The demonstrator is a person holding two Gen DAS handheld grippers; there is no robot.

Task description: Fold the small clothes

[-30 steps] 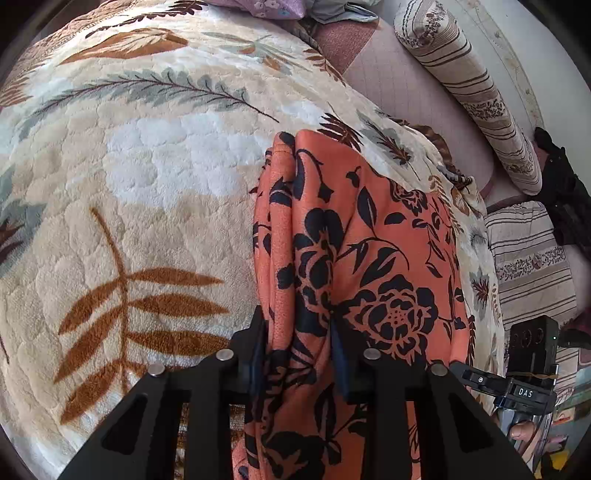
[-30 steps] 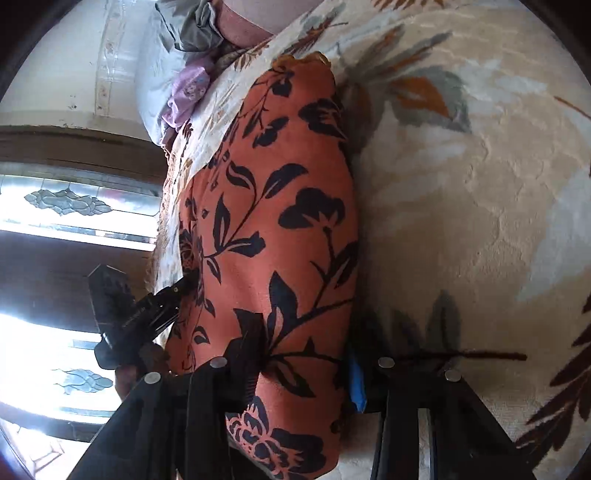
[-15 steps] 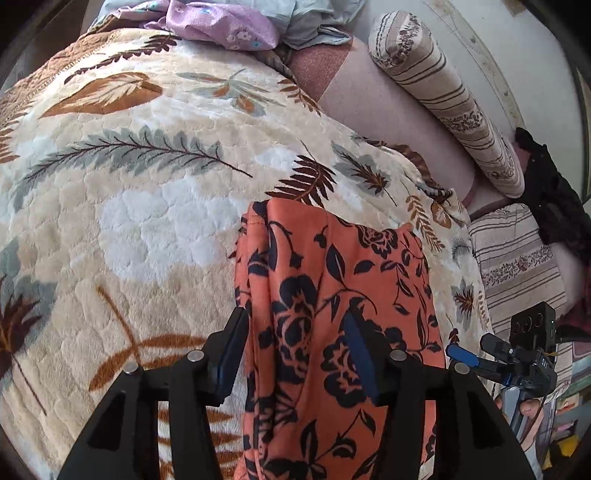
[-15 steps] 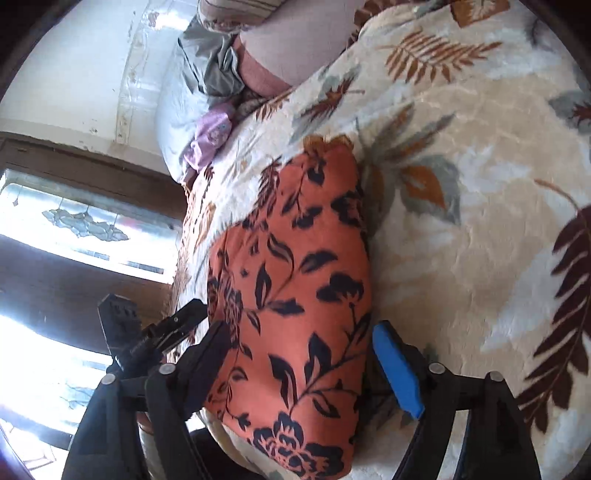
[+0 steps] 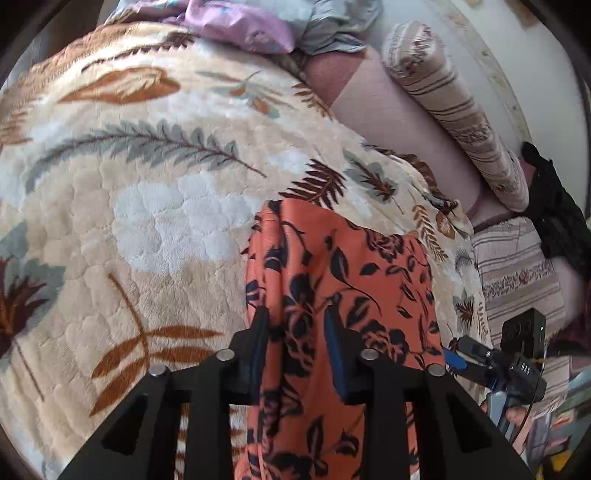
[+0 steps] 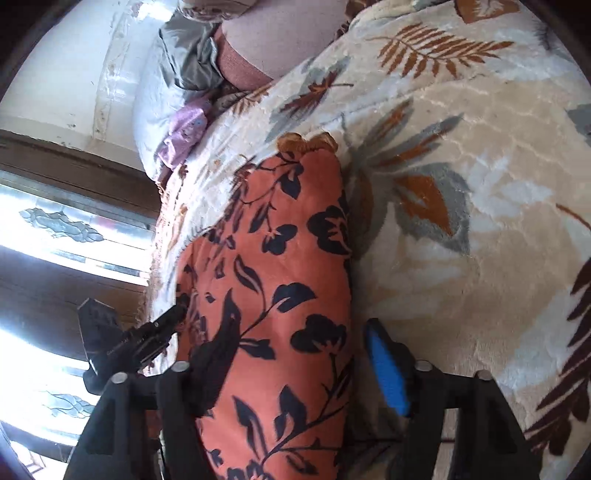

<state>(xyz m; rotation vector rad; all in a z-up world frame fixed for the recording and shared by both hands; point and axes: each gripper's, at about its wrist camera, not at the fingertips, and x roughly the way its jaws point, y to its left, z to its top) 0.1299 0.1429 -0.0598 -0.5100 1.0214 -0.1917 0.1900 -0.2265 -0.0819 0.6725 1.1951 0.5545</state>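
An orange garment with a black flower print [image 5: 343,280] lies folded into a long strip on a cream leaf-patterned blanket [image 5: 147,221]. My left gripper [image 5: 297,334] hovers over the strip's near left part. Its jaws are closing slightly, the cloth lies between and under them, and the pads do not press on it. In the right wrist view the same garment [image 6: 280,280] runs away from me. My right gripper [image 6: 299,363] straddles its near end, jaws wide and closing a little, with a gap between the blue pad [image 6: 386,373] and the cloth edge.
At the blanket's far end lie a purple cloth [image 5: 240,26] and a grey cloth [image 5: 332,22]. A striped bolster [image 5: 454,110] and a pink sheet [image 5: 388,118] run along the wall. A black garment [image 5: 554,214] sits far right. A window [image 6: 55,236] is beside the bed.
Both grippers were shut on the orange garment and have opened off it. Both have drawn back and risen, so more of the blanket shows. The garment stays flat on the blanket.
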